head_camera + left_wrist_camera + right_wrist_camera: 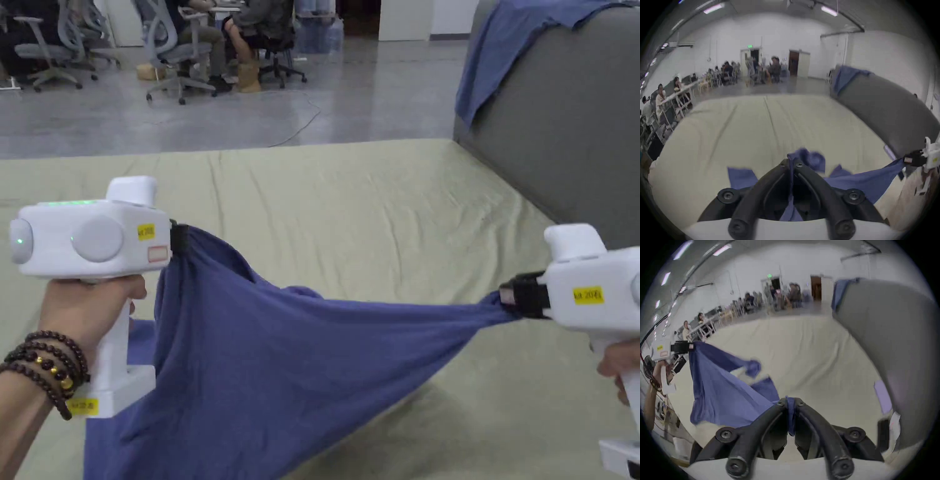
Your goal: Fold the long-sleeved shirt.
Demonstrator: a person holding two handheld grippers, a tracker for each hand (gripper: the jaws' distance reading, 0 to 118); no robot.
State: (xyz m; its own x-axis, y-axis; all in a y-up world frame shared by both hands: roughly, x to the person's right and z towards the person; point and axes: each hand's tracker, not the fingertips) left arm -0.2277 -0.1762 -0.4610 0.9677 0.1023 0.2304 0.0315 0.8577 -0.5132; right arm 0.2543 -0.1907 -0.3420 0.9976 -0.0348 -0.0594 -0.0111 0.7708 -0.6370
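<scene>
Blue shirt (275, 369) stretched between my 2 hand-held grippers above the bed (350, 206).

My left hand-held gripper (791, 162) pinches one bunched edge of the shirt, raised over the bed's near side; my right hand-held gripper (790, 402) pinches another, lower, beside the grey headboard (562, 125). The cloth sags between them, its hem trailing on the bed.
</scene>
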